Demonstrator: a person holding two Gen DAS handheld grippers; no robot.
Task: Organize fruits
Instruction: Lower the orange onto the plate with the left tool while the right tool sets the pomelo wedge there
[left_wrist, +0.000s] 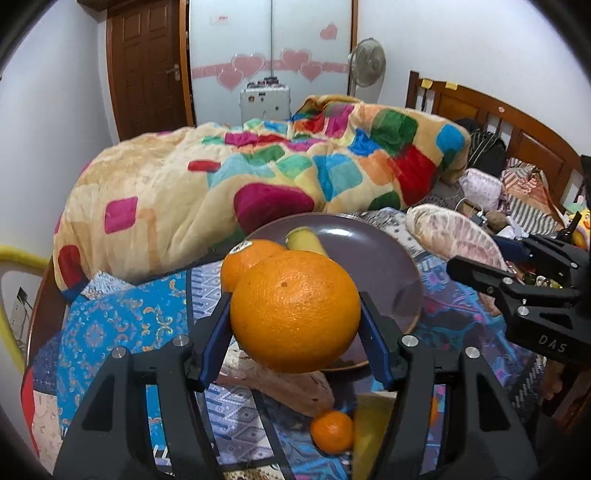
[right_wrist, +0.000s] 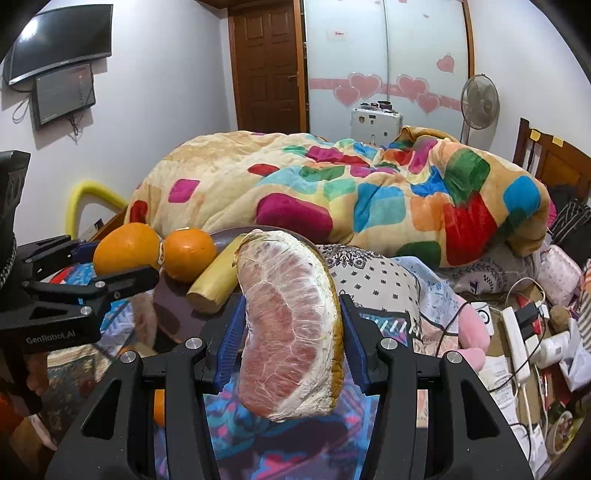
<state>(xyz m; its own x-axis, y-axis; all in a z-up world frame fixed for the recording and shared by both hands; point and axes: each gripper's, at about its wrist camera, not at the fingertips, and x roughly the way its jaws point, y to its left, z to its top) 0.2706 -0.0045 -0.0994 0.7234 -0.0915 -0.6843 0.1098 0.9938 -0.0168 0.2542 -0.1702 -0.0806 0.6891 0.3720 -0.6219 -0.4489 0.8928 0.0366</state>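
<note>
Fruit is being gathered onto the purple plate (left_wrist: 373, 258), which already carries one orange (left_wrist: 245, 258) at its ten o'clock edge and a peeled banana piece (left_wrist: 306, 240) at twelve o'clock.

Left tongs (left_wrist: 295, 321) stand partly open and clamped on a large orange (left_wrist: 295, 310), the blue pads pressing its flanks at nine and three o'clock. Gripping across the widest part looks deliberate: a round, smooth fruit would roll out of a lower or off-centre pinch. The orange hangs in the air at the near rim of the plate, at about six o'clock from the plate's middle, so I judge it is on its way in.

Right tongs (right_wrist: 291, 325) are closed narrower on a pomelo wedge (right_wrist: 291, 325), held on edge with the pink flesh facing the camera and the rind toward three o'clock. Pinching the flat sides suits so thin a wedge. It rides directly between the pads, with the plate at eleven o'clock beyond it.

Loose fruit remains on the glass worktop (left_wrist: 236, 413): a small mandarin (left_wrist: 332, 432) at six o'clock below the left tongs, another pomelo piece (left_wrist: 280, 384) just behind it, and something yellow beside the mandarin that I cannot identify.
</note>
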